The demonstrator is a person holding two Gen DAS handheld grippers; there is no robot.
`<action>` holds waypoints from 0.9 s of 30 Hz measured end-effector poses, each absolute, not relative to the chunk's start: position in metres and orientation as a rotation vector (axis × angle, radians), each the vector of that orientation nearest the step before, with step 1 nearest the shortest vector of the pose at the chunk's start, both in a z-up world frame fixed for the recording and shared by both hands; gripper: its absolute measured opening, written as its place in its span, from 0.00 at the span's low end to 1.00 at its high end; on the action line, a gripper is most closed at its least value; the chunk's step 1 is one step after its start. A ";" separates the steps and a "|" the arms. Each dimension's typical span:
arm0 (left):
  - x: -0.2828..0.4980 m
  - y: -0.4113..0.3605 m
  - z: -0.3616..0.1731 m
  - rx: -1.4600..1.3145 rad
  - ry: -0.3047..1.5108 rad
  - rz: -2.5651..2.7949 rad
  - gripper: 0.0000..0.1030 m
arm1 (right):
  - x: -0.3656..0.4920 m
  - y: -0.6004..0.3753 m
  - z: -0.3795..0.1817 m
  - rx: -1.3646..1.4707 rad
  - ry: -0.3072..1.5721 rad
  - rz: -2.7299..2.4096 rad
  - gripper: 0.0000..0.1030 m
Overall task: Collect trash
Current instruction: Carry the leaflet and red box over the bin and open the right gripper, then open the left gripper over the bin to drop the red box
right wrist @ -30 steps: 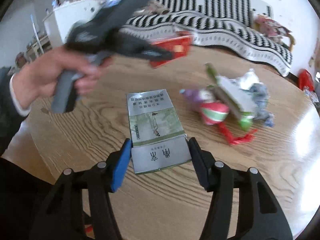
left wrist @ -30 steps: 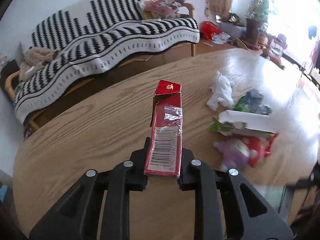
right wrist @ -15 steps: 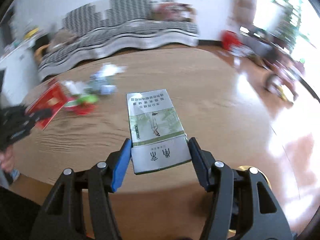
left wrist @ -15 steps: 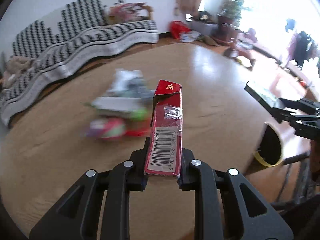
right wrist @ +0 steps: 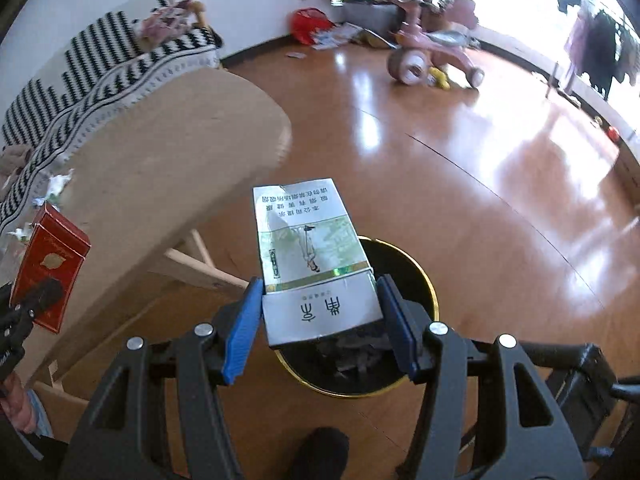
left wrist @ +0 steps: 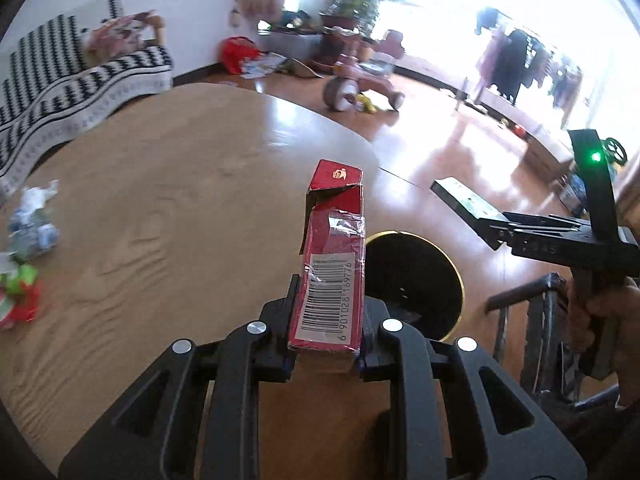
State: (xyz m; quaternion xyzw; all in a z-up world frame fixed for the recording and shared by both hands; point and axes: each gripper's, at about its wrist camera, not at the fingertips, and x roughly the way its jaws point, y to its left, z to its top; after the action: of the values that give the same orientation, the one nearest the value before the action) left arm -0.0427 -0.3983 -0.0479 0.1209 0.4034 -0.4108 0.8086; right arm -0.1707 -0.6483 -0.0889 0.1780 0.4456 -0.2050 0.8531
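Left gripper [left wrist: 326, 354] clamped on red carton [left wrist: 334, 264], barcode face up, top flap torn open; grip unchanged from a second ago. Carton now held above the desk [left wrist: 160, 208] edge nearest the bin [left wrist: 416, 280], its far end reaching out past that edge; earlier held over the middle of the desk, facing the striped sofa [left wrist: 72, 80].

Right gripper [right wrist: 320, 320] pinching green-and-white packet [right wrist: 312, 256] between blue pads [right wrist: 240, 328], same hold as before. Packet now directly above the black, gold-rimmed bin on the floor [right wrist: 480, 184]; a second ago over the desk top, half a second ago just crossing its edge.

Remaining trash pile [left wrist: 24, 256], tissue and bright wrappers, left on the desk by its far-left edge; previously straight ahead of the left gripper, now well off to the side.

Pink tricycle [right wrist: 432, 56] seen on the floor beyond the bin.
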 end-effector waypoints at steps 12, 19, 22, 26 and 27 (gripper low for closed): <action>-0.048 -0.444 -0.074 0.282 0.902 -0.925 0.20 | -0.173 -0.676 -0.104 0.407 0.963 -0.440 0.57; -0.049 -0.460 -0.086 0.296 0.924 -0.938 0.20 | -0.180 -0.685 -0.101 0.439 0.931 -0.452 0.73; -0.054 -0.473 -0.094 0.314 0.942 -0.951 0.20 | -0.183 -0.690 -0.096 0.446 0.915 -0.470 0.73; -0.063 -0.503 -0.117 0.346 0.991 -0.998 0.20 | -0.189 -0.696 -0.087 0.474 0.879 -0.498 0.76; -0.065 -0.509 -0.124 0.347 1.003 -1.006 0.20 | -0.191 -0.697 -0.084 0.480 0.870 -0.502 0.78</action>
State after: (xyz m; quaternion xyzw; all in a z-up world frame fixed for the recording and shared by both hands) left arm -0.0649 -0.5086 -0.1236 0.1585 0.4580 -0.4593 0.7445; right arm -0.1907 -0.6968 -0.0842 0.2279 0.4127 -0.2381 0.8491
